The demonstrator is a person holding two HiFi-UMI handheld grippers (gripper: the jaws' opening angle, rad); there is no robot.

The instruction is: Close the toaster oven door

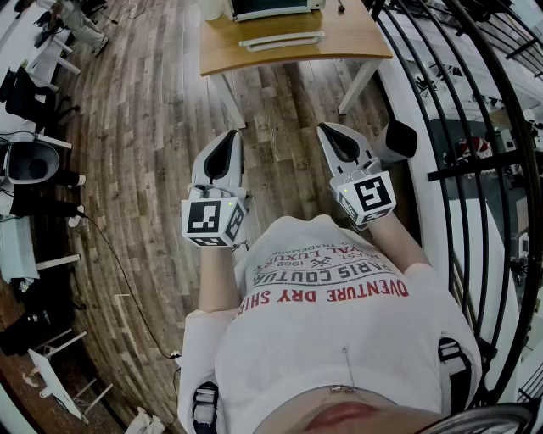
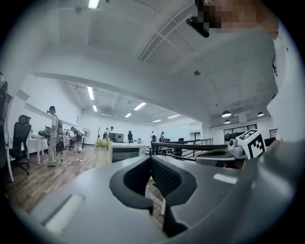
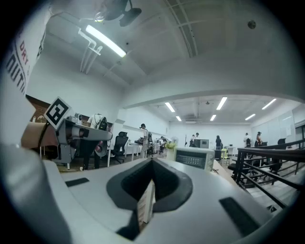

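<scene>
Wears a white short-sleeved T-shirt (image 1: 322, 347) lettered in red and dark print, lower centre of the frame, with dark straps (image 1: 454, 354) at its edges, plus pale grey, black-lined left gripper (image 1: 231, 137) and right gripper (image 1: 327, 130), each bearing a black-and-white marker cube (image 1: 214, 222).

We spot the toaster oven (image 1: 273, 8) — a pale, boxy unit — standing upright on a wooden table (image 1: 348, 38), well ahead of us. Its front carries a dark grille-like panel; whether its door hangs open, we cannot tell.
</scene>
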